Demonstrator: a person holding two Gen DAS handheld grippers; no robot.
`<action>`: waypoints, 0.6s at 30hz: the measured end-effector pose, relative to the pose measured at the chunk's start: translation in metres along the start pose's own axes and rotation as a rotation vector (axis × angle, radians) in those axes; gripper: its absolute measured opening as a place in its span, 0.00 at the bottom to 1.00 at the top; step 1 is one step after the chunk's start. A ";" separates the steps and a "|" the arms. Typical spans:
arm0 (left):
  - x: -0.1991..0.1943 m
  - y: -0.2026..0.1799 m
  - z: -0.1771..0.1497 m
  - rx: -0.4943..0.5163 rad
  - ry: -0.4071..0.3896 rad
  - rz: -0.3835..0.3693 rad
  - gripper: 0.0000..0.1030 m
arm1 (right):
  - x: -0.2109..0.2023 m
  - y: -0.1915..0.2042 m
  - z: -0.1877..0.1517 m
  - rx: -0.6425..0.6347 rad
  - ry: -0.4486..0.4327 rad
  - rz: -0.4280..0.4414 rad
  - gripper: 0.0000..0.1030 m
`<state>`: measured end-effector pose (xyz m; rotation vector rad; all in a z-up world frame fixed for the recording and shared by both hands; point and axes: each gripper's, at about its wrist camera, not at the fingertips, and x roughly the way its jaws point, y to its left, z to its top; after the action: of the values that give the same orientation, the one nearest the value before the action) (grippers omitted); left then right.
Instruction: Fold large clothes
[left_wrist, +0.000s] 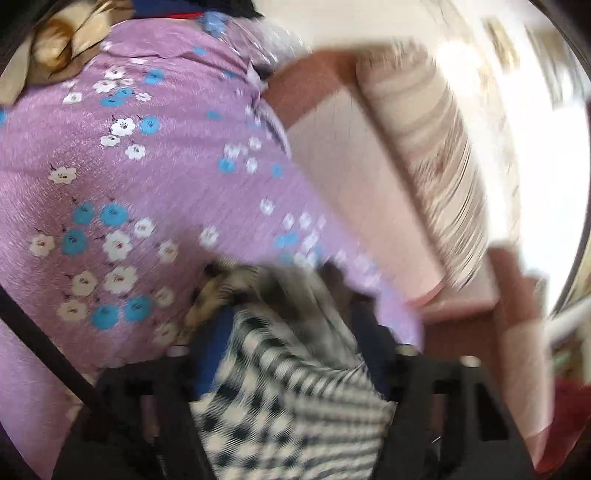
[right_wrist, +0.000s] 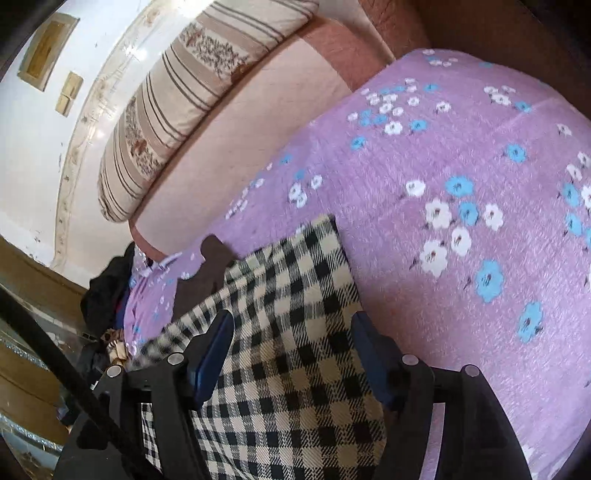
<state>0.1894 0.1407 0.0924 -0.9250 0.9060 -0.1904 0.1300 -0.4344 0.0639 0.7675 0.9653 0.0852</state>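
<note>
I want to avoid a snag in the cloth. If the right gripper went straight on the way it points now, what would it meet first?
Most likely the black-and-white checked garment, which lies between the open right gripper fingers, spread on the purple flowered bedspread. How far off it is, is hard to judge.

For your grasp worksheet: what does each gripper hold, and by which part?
Nothing: the right gripper and left gripper are open, pads off the checked garment between them.
</note>
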 end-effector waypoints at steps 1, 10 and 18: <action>-0.005 0.001 0.004 -0.033 -0.035 -0.010 0.79 | 0.003 0.002 -0.002 -0.010 0.007 -0.008 0.69; -0.021 -0.006 -0.023 0.176 0.017 0.151 0.80 | -0.010 0.021 -0.017 -0.174 -0.001 -0.111 0.71; -0.039 0.033 -0.097 0.319 0.139 0.234 0.80 | -0.038 -0.015 -0.042 -0.224 0.050 -0.195 0.72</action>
<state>0.0850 0.1219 0.0642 -0.5104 1.0681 -0.1929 0.0712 -0.4371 0.0678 0.4652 1.0535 0.0412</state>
